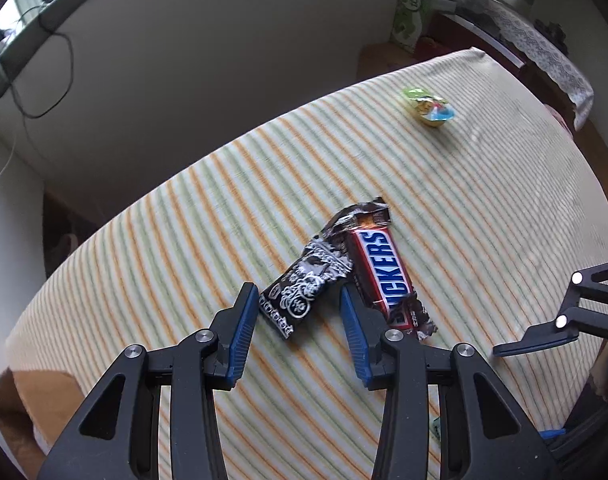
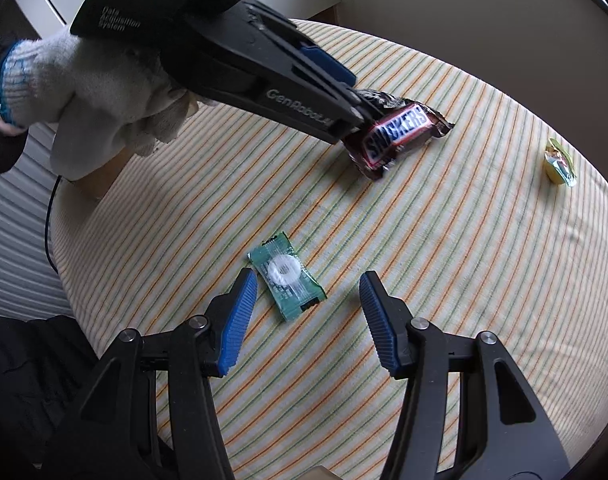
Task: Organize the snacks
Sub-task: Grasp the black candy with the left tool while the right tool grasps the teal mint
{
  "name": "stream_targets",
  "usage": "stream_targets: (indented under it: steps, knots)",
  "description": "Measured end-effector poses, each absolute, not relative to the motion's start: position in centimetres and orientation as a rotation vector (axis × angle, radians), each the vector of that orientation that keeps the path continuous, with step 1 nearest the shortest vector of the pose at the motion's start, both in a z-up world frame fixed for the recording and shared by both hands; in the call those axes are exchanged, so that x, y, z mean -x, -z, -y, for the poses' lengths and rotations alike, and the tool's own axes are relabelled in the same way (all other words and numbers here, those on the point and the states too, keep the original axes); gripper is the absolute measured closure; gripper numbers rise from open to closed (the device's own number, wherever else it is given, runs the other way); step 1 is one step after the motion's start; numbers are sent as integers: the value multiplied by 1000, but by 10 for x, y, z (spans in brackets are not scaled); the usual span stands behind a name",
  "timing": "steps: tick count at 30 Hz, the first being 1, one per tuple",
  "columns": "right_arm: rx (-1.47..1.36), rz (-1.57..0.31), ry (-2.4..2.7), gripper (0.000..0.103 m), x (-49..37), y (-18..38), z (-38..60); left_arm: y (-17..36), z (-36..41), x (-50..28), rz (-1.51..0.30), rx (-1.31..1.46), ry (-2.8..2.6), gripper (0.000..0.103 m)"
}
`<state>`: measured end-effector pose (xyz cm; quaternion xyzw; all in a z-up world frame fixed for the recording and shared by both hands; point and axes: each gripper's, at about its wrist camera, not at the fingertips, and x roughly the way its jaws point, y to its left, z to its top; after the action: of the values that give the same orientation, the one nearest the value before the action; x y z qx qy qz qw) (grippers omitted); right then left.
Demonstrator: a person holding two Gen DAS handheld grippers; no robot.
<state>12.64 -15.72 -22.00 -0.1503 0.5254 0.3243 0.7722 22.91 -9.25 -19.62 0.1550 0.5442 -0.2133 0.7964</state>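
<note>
Snacks (image 1: 377,270) on striped tablecloth (image 1: 184,240), white wall (image 1: 224,40)

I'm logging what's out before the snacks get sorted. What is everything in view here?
Snickers bar: one, brown and red, mid-table.
Black patterned snack pack: one, black and white, touching the Snickers bar's side.
Green mint candy: one, green wrapper, white ring, nearer table edge.
Yellow-green wrapped candy: one, far side, alone.
Striped tablecloth: one, orange, green and cream.
Left hand-held gripper: open, over the black pack.
Right hand-held gripper: open, over the mint.
Gloved hand: one, grey-white glove.
</note>
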Motion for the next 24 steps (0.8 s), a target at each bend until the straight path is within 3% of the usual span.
stream_targets:
  steps: [3,4,8,11,24]
  knots:
    - [354,-1135,-702,50,-124,225,149,200,102,-233,-1163,-337,477,63]
    - [365,-1137,-701,60,-124,227,146,199,101,-233,-1162,-319,483,64]
    - [390,-1124,-694,65,-122,228,139,198,96,-231,-1158,-290,487,81]
    - [383,-1119,-683,77,-123,228,139,197,90,-229,-1158,-265,479,91]
    - [286,-1111,-658,78,-121,220,168,190,60,-218,-1117,-106,469,97]
